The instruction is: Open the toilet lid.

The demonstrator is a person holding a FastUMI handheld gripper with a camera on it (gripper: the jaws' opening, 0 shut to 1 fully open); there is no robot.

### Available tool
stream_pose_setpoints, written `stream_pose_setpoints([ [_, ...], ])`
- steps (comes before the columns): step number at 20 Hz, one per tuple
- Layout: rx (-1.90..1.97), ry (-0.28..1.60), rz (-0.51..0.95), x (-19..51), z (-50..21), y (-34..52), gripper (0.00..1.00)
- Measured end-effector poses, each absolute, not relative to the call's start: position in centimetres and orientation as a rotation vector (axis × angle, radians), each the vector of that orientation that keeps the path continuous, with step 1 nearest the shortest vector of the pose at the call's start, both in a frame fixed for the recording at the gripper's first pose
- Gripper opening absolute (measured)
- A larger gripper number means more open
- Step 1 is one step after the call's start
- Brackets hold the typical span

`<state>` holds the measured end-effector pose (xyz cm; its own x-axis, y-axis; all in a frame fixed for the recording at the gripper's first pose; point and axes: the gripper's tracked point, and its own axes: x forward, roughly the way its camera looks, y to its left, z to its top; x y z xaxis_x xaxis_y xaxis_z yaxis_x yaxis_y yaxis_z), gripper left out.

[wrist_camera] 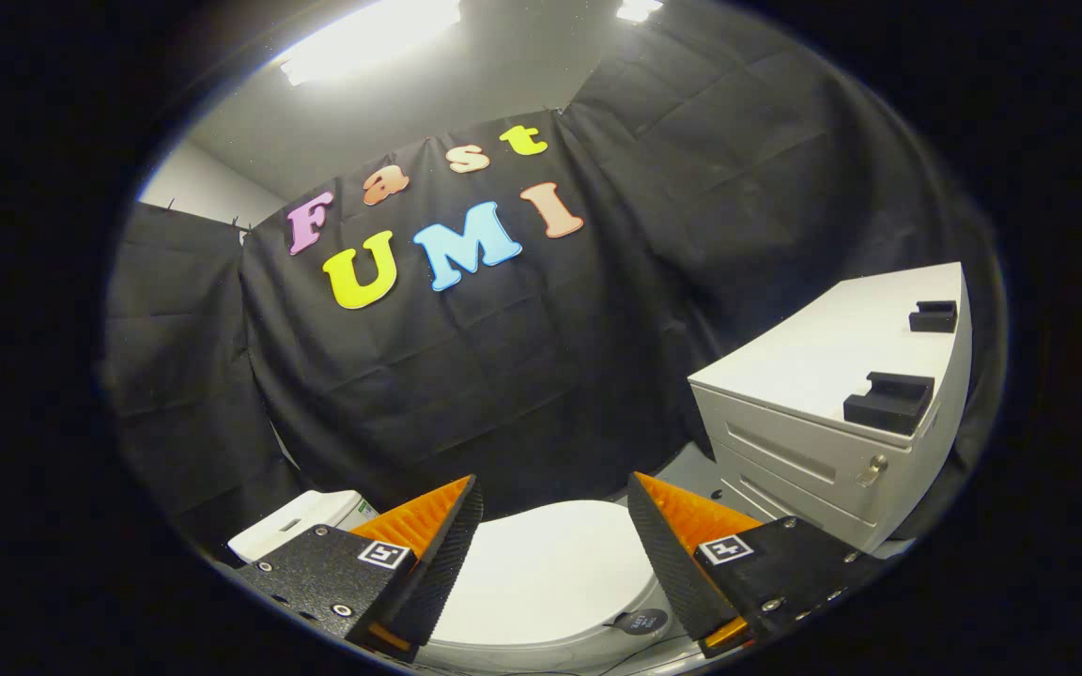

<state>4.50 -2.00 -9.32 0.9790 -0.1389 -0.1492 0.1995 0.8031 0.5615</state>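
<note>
A white toilet with its lid [550, 573] lying flat and closed sits low between and beyond my fingers. Its white tank [301, 521] shows behind the left finger. My gripper [555, 488] hangs above the lid, tilted, with its fingers spread wide and nothing between them. The left finger [438, 554] and the right finger [682, 554] frame the lid without touching it. A small dark round tag [642, 622] lies on the toilet's rim near the right finger.
A white drawer cabinet [842, 413] stands to the right of the toilet, with two black holders [890, 399] on its top. Black cloth walls close in behind the toilet and on both sides. Ceiling lights glow overhead.
</note>
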Motion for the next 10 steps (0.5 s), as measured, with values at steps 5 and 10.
stream_pose_setpoints([
  [5,0.747,0.153,-0.213,5.0,-13.7,-1.5,0.96],
  [10,0.854,0.200,-0.249,4.8,-17.5,-1.2,0.96],
])
